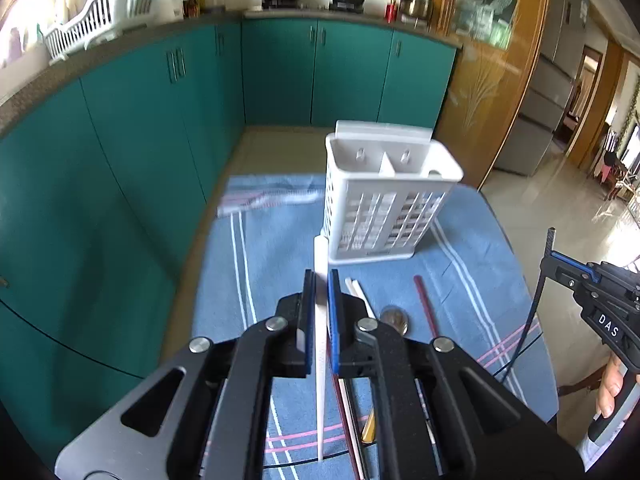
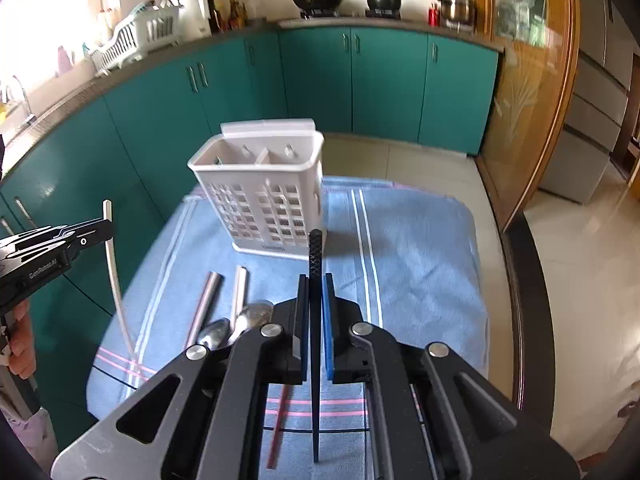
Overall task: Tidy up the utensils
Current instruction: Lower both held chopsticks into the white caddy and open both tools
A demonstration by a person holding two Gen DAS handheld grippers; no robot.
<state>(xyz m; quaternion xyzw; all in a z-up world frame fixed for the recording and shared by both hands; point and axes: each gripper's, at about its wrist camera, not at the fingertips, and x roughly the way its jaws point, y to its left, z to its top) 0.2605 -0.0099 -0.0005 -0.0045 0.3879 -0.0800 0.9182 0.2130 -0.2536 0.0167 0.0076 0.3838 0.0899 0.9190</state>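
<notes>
A white slotted utensil holder (image 1: 384, 200) stands upright on the blue towel (image 1: 280, 240), its divided top facing me. My left gripper (image 1: 321, 280) is shut on a white chopstick (image 1: 320, 252), lifted above the towel just in front of the holder. My right gripper (image 2: 315, 282) is shut on a black chopstick (image 2: 315, 252), also raised near the holder (image 2: 260, 200). Each gripper shows in the other's view: the right one (image 1: 554, 256) at the right edge, the left one (image 2: 107, 228) at the left edge. Two steel spoons (image 2: 216, 332), a red chopstick (image 1: 426, 308) and white chopsticks (image 1: 360, 294) lie on the towel.
Teal cabinets (image 1: 120, 140) run along the left and back, close to the towel's left edge. A wooden-framed glass door (image 2: 528, 100) stands at the right. The table's dark rim (image 2: 524, 300) curves past the towel (image 2: 420, 260). A hand (image 1: 608, 388) holds the right gripper's handle.
</notes>
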